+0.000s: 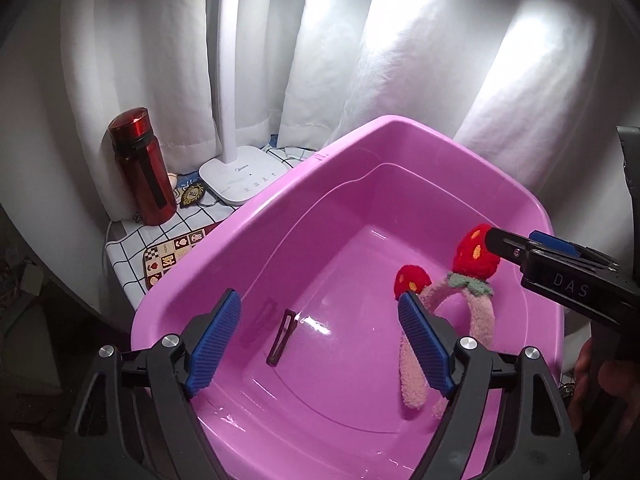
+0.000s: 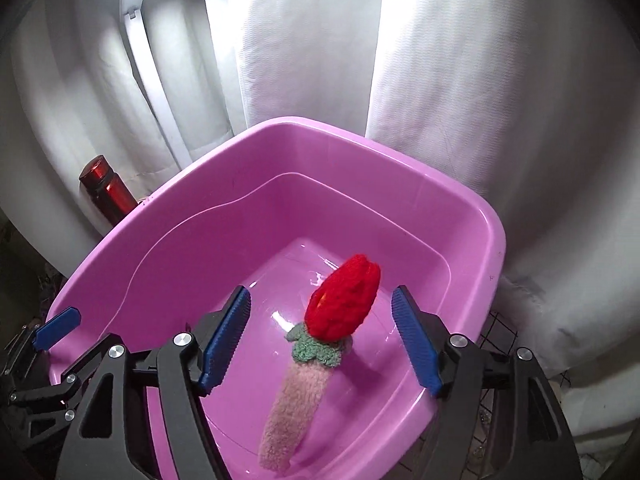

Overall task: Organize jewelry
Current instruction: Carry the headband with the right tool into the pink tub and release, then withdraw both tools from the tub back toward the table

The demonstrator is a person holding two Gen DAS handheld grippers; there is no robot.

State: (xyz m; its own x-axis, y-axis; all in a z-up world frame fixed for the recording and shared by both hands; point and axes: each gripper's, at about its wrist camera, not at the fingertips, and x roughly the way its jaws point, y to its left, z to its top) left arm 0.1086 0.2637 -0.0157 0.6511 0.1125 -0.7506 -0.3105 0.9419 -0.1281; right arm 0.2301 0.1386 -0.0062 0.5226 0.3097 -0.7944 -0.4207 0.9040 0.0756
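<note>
A pink plastic basin holds a fuzzy pink headband with red knitted strawberries and a dark hair clip on its floor. My left gripper is open above the basin's near side, with the clip between its fingers' line of sight. My right gripper is open over the basin, its fingers either side of the headband and its strawberry, not touching. The right gripper's fingertip also shows beside the strawberry in the left wrist view.
A red metal bottle and a white desk lamp base stand left of the basin on a checked cloth. A patterned coaster and a small badge lie there. White curtains hang behind.
</note>
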